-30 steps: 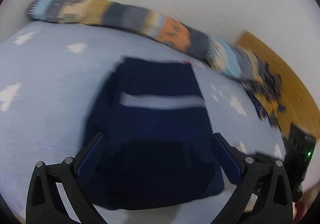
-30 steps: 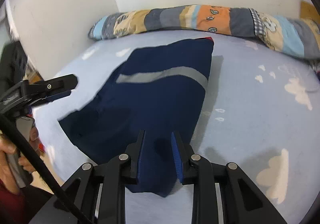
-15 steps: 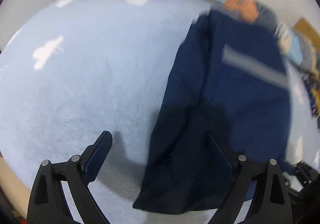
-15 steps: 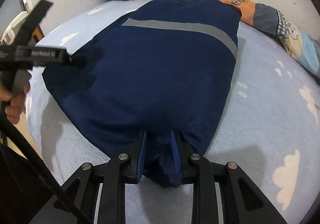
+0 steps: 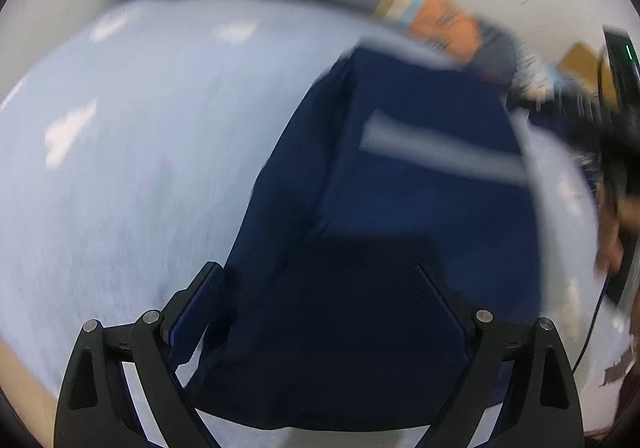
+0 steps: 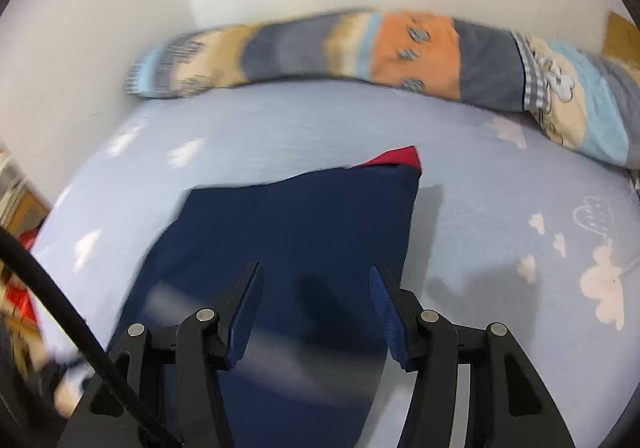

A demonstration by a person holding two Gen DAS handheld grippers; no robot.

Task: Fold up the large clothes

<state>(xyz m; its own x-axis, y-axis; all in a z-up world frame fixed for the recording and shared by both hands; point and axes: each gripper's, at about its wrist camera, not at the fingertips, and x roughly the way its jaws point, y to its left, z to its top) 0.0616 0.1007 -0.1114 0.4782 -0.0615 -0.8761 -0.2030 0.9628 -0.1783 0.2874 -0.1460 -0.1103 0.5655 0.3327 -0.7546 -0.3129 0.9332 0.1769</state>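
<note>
Bed [image 6: 460, 151] with cloud-print sheet: navy garment [image 6: 304, 224] already folded narrow. Left hand-held gripper [image 5: 316, 288] wide open above it; right hand-held gripper [image 6: 316, 288] just opened, nothing gripped. Likely one cross-fold left.

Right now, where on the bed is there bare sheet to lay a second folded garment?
Two bare stretches of sheet: one right of the navy garment in the right wrist view, bordered by the long patchwork pillow; another left of the garment in the left wrist view, toward the wall. The near edge is crowded with both hand-held grippers.
</note>
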